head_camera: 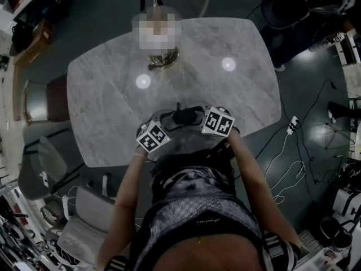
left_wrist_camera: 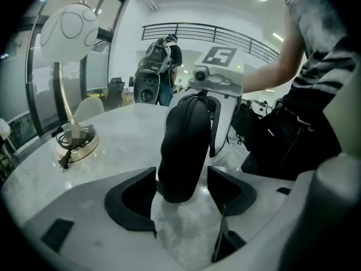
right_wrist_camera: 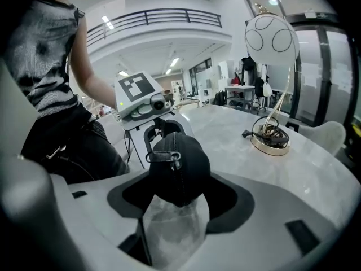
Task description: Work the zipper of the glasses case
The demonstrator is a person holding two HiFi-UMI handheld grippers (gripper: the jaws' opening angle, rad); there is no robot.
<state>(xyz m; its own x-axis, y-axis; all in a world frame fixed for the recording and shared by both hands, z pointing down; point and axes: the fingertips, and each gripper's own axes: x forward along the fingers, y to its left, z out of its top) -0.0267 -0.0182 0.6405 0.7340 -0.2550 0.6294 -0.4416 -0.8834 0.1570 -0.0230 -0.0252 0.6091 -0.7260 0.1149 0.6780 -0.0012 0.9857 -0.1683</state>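
Head view: marble counter (head_camera: 101, 95), person at its near edge, a gripper in each hand, marker cubes facing up. Black glasses case (head_camera: 188, 116) lies between the two grippers, close to the near edge. Left gripper (left_wrist_camera: 181, 193): jaws set around one rounded end of the case, dark pads against both its sides, gripping it; the case runs away from this camera toward the other gripper. Right gripper (right_wrist_camera: 179, 199): jaws closed on the opposite end in the same way, pads hugging both sides. Right gripper view shows the zipper track running down the middle of that end, with the zipper pull (right_wrist_camera: 171, 158) lying across it near the top, untouched by either jaw. White round-headed lamp (right_wrist_camera: 271, 41) stands farther back on the counter, a cable coiled in its gold base (right_wrist_camera: 269, 138).
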